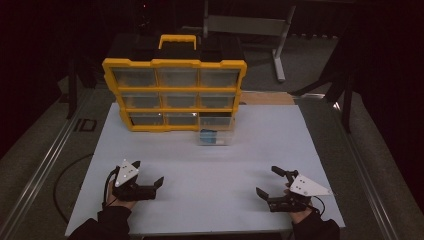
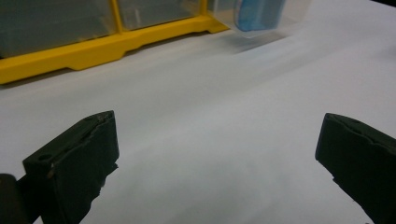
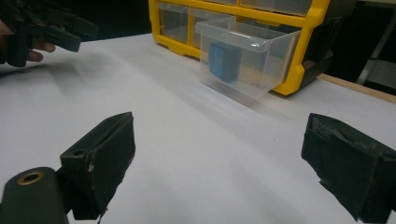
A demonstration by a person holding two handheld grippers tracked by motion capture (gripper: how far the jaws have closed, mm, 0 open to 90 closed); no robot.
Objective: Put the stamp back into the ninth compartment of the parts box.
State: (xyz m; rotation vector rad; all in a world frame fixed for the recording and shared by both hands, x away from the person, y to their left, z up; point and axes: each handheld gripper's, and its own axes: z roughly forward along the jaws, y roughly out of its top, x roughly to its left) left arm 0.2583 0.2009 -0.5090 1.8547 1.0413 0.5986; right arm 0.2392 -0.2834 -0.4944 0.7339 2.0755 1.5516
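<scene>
The clear drawer (image 1: 215, 136) with its blue block (image 3: 224, 61) sits pulled out on the desk, ahead of both released, empty jaw pairs, nearer the right gripper (image 1: 274, 185) than the left gripper (image 1: 149, 176).

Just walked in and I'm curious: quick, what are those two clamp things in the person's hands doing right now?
Left hand-held gripper: open, holding nothing, over the white table.
Right hand-held gripper: open, holding nothing.
</scene>
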